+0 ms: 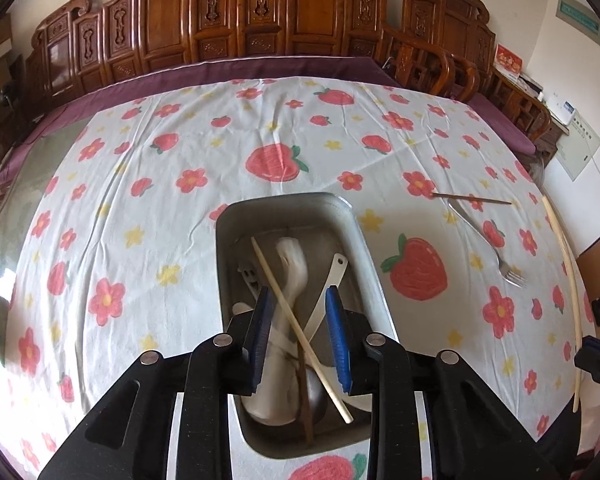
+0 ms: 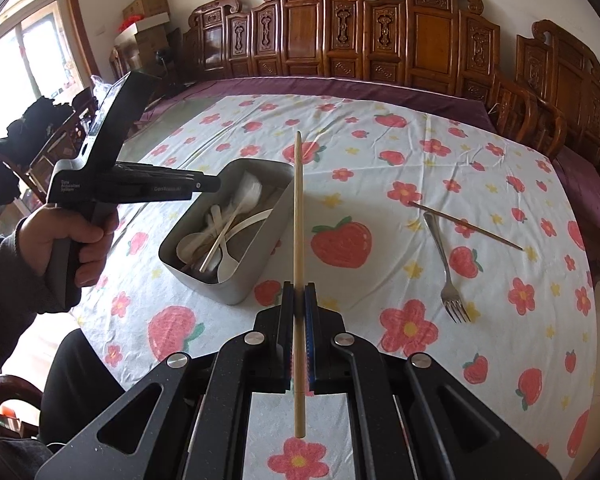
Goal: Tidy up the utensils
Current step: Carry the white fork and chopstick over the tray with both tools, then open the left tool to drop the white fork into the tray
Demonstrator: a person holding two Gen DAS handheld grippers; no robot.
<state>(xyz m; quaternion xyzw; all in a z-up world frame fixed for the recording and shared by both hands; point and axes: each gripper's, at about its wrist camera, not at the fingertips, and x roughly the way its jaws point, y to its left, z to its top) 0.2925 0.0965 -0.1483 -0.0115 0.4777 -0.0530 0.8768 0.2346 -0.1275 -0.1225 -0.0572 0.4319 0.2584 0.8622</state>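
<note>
Your right gripper (image 2: 299, 304) is clamped on a pale bamboo chopstick (image 2: 298, 216), straight and slim, standing up between the pads with its tail poking out behind them. Your left gripper (image 1: 300, 332) hovers over the metal tray (image 1: 364, 248) with jaws apart and nothing pressed between them; below lie a blurred white spoon (image 1: 292, 264), another pale chopstick (image 1: 296, 320) and more utensils too jumbled to sort. Right of the tray rest a steel fork (image 2: 446, 268) and a dark chopstick (image 2: 466, 226).
</note>
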